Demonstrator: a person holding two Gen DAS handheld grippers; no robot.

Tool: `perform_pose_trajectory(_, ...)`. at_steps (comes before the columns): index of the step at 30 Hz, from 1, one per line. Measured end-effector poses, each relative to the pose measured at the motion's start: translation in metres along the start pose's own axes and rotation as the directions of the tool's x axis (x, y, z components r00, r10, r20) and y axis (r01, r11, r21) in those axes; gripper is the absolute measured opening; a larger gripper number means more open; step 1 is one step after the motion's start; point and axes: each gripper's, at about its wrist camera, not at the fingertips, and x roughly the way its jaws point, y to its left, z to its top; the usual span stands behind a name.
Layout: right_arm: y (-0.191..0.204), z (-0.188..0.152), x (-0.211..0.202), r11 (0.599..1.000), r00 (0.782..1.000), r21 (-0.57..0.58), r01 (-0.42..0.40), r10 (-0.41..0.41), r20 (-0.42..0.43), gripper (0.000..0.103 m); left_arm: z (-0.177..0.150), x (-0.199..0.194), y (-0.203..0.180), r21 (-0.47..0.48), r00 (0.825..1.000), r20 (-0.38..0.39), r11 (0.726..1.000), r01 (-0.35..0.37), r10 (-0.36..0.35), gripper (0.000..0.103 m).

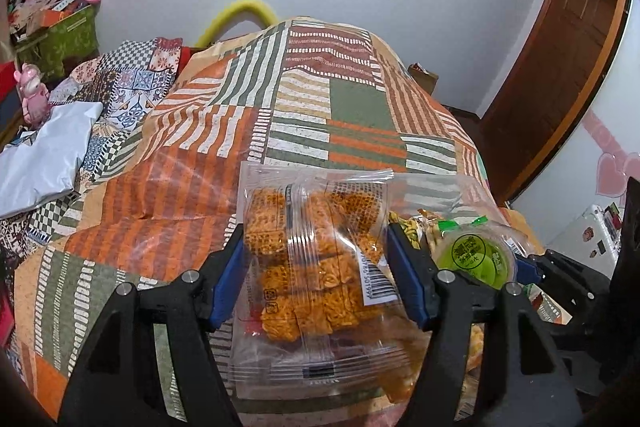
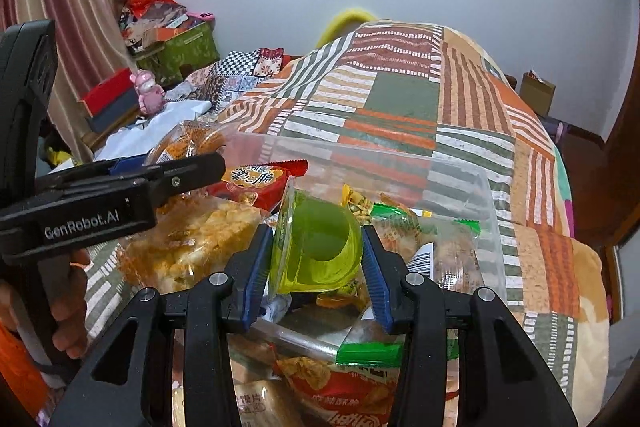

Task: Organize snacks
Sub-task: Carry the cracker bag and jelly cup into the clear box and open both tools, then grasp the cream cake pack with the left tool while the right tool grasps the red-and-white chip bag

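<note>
Your left gripper (image 1: pixel 316 271) has a clear packet of orange crispy noodle snack (image 1: pixel 308 267) between its blue pads (image 1: pixel 404 279); both sides of the bag meet the pads, so it reads as gripped, though through the crinkled plastic you cannot be sure how firmly the pads press. The packet stands upright between the fingers, its barcode label turned toward the right pad.

Your right gripper (image 2: pixel 316 251) is clamped on a green jelly cup (image 2: pixel 316 247), which lies tipped on its side with the sealed lid facing the left pad and the base toward the right one. Directly below and beyond these fingers sits a clear plastic bin (image 2: pixel 484 195) on the patchwork bedspread (image 2: pixel 400 87), with wrapped snacks heaped inside it.

Just left of the right gripper lie a bag of pale puffed rice cakes (image 2: pixel 200 247) and a red packet (image 2: pixel 256 183), beside the bin. In the right wrist view, your left gripper reaches in from the left above that bag.
</note>
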Motion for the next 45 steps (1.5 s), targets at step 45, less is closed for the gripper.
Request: perform_pose_trajectory(45,-0.032,-0.074,-0.095,0.992,0.997,0.113,0.06,-0.065,0.042,0.064,-0.108,-0.076,-0.075,0.189,1.0,-0.013,0.982,-0.003,0.006,0.088)
